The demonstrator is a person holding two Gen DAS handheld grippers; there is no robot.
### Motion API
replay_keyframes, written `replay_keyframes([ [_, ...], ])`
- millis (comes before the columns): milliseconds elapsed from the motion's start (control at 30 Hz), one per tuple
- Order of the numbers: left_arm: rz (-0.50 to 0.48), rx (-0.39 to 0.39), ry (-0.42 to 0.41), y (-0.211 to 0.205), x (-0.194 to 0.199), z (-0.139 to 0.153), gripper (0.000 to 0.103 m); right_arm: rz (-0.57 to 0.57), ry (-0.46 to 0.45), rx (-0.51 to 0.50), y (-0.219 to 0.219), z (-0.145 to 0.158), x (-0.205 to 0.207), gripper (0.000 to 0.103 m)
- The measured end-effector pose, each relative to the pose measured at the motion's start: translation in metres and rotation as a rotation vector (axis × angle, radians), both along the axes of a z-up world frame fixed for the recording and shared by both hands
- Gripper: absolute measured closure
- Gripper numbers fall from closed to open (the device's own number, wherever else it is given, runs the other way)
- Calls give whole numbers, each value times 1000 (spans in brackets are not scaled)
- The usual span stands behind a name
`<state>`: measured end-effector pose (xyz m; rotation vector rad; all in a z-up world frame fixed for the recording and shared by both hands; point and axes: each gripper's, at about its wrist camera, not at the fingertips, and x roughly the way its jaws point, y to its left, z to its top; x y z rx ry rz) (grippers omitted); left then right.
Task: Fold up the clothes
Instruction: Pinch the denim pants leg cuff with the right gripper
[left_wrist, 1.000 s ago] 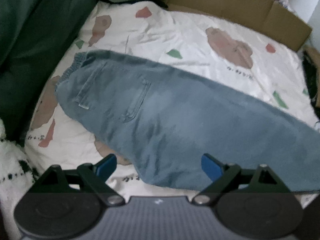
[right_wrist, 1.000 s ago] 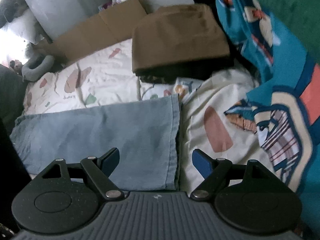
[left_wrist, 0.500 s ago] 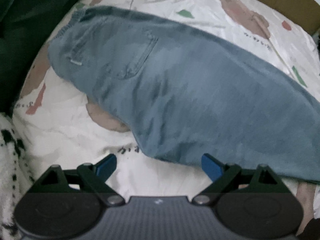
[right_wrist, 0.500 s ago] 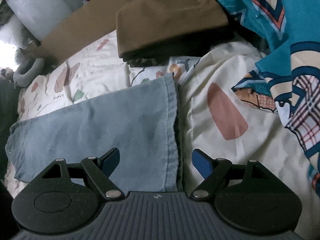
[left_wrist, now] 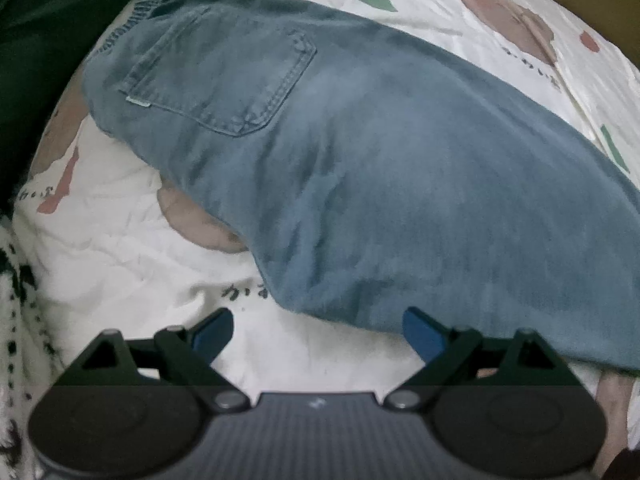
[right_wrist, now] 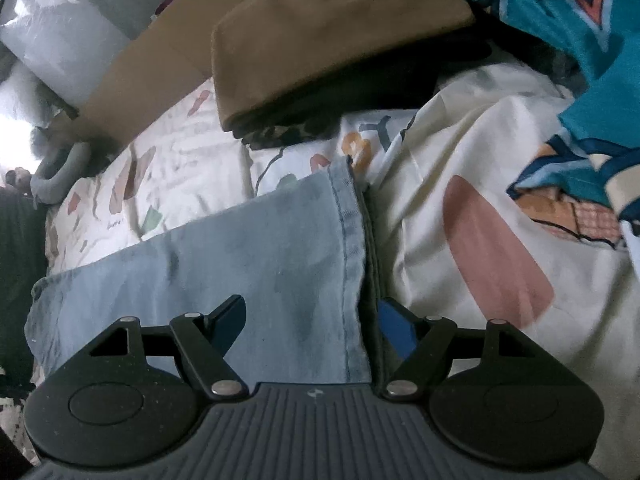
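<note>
Jeans (left_wrist: 380, 184): leg runs off right edge in left wrist view; waistband end cut by left edge in right wrist view. Bedsheet (left_wrist: 120, 240) print under jeans mostly covered. Dark folded item (right_wrist: 360, 92) beneath brown one (right_wrist: 332, 28), unidentifiable

Your light-blue jeans (left_wrist: 360, 168) lie flat, folded lengthwise; the back pocket faces up at upper left, the hem (right_wrist: 352, 248) at center frame.

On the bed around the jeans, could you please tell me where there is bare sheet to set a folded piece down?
Free: sheet right of the jeans hem, up to the teal blanket; and sheet left of the jeans' seat in the left wrist view. Crowded: beyond the hem, where the brown folded pile sits.
</note>
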<state>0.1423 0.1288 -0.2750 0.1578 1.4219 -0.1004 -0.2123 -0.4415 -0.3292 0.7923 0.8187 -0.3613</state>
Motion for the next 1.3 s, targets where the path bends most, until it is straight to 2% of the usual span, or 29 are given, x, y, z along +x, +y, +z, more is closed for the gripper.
replay_keyframes([
  [233,71,-20,19,-4,9,-10,10,-52,42,51,-5,-21,5,25],
  [400,55,-9,35,-6,7,-15,10,-47,22,87,0,-28,2,25],
  [633,55,26,66,-4,-1,-23,9,-29,-72,187,-2,-12,0,28],
  [833,47,34,81,-5,-7,-26,9,10,-133,188,12,11,2,28],
  [1133,47,26,76,-12,-3,-25,9,-21,-94,222,-1,-10,18,28],
  [1300,52,27,84,-10,-5,-27,9,-72,-36,300,-20,-34,22,37],
])
